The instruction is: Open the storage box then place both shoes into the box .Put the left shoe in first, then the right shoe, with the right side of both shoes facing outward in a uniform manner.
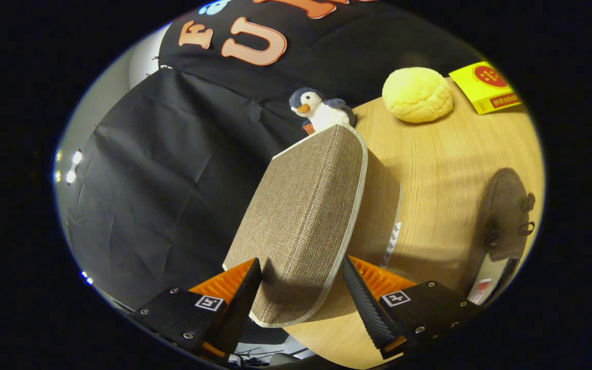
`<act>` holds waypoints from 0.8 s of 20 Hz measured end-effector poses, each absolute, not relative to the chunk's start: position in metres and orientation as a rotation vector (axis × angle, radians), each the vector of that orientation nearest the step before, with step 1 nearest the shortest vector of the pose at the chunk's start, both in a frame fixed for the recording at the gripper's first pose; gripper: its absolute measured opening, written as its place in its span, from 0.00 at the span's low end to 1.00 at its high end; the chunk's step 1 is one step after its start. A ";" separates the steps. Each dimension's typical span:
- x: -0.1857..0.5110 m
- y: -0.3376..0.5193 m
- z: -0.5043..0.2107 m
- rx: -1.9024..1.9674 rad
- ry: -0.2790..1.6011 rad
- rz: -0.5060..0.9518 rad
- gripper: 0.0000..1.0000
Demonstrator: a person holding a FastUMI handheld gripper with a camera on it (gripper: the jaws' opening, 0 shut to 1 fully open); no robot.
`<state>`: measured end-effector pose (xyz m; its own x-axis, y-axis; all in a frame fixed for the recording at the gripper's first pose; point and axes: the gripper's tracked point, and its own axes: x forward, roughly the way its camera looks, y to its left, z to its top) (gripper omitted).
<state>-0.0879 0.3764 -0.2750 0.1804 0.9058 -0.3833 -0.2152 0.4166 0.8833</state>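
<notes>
The storage box is covered in brown woven fabric with a pale trim. Its lid (pixel 303 216) stands tilted up off the box body (pixel 381 205), and the lid's near corner sits between my fingers. My gripper (pixel 301 275) is shut on that lid, one finger pressing each face. A grey-brown shoe (pixel 506 216) with a pale sole lies on the wooden table (pixel 440 169), beyond my fingers and to the right of the box. The inside of the box is hidden behind the lid.
A penguin plush (pixel 319 110) stands just behind the box. A yellow bun-shaped soft toy (pixel 417 95) and a yellow carton (pixel 486 86) sit at the far side of the table. Black cloth wall hangs to the left, past the table's edge.
</notes>
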 end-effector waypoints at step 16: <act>-0.062 0.347 -0.202 1.243 0.988 0.991 0.49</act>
<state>-0.0624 0.3474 -0.2023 0.2753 0.9601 -0.0485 -0.0512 0.0650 0.9966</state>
